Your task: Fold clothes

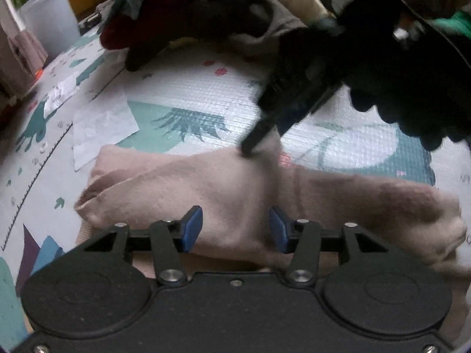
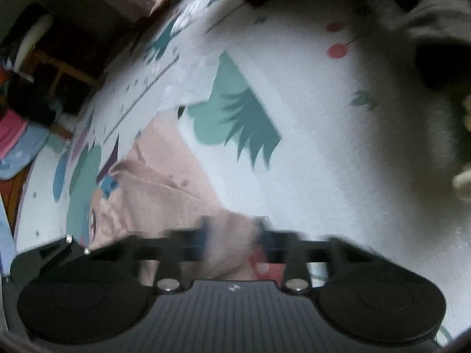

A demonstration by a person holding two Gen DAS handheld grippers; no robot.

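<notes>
Pink garment (image 1: 223, 194) lay bunched lengthwise on the play mat (image 1: 206, 94), partly folded by the look of it. Left gripper (image 1: 235, 229) hovered over its near edge, fingers spread, nothing between them. Right gripper (image 1: 250, 150) tip met the far edge at mid-length; right wrist view blurred, cloth between the fingers (image 2: 203, 235), but couldn't tell if pinched.

Risks: one-layer pinch would drag the stack and undo the crease; blur suggested fast motion, likely skew. Paper sheet (image 1: 100, 129) just beside the left end could get swept along.

Room: open mat beyond the garment; clothes pile (image 1: 182, 14) bounded the far side.
</notes>
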